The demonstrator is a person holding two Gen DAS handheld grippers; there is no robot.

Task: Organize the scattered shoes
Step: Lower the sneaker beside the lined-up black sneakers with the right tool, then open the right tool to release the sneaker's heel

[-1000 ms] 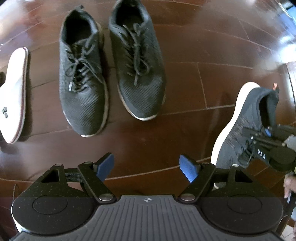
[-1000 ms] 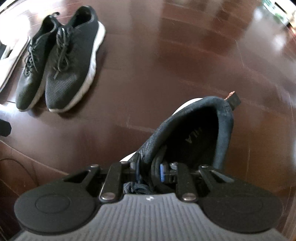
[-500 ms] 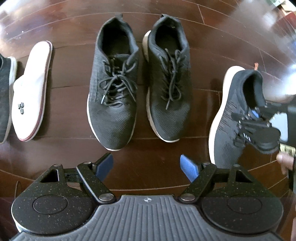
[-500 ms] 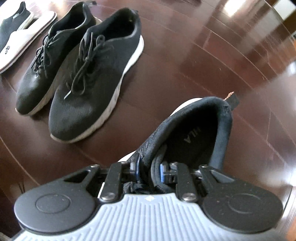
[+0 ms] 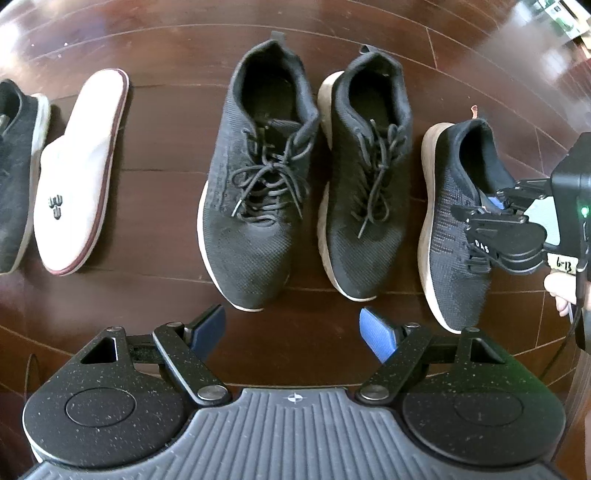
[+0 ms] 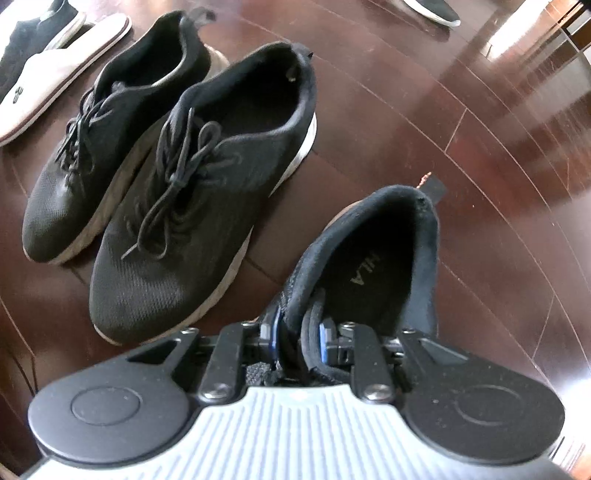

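Note:
A dark knit sneaker with a white sole [image 5: 456, 221] lies just right of a pair of black lace-up sneakers [image 5: 258, 184], its toe toward me. My right gripper [image 6: 297, 341] is shut on the tongue and laces of the knit sneaker [image 6: 373, 266], and shows from the side as the right gripper [image 5: 495, 206] in the left wrist view. The black pair [image 6: 166, 177] sits side by side to its left. My left gripper [image 5: 293, 330] hangs open over bare floor in front of the pair's toes, holding nothing.
A white slipper [image 5: 79, 173] lies sole-up left of the pair, beside a dark slip-on shoe [image 5: 14, 177] at the frame's edge. Another dark shoe [image 6: 432, 9] lies far back on the wooden floor [image 6: 480, 129]. A hand [image 5: 561, 291] holds the right gripper.
The right gripper has carried the knit sneaker leftward, close beside the black pair. The left gripper has shifted so the pair sits nearer the centre of its view; it stays open.

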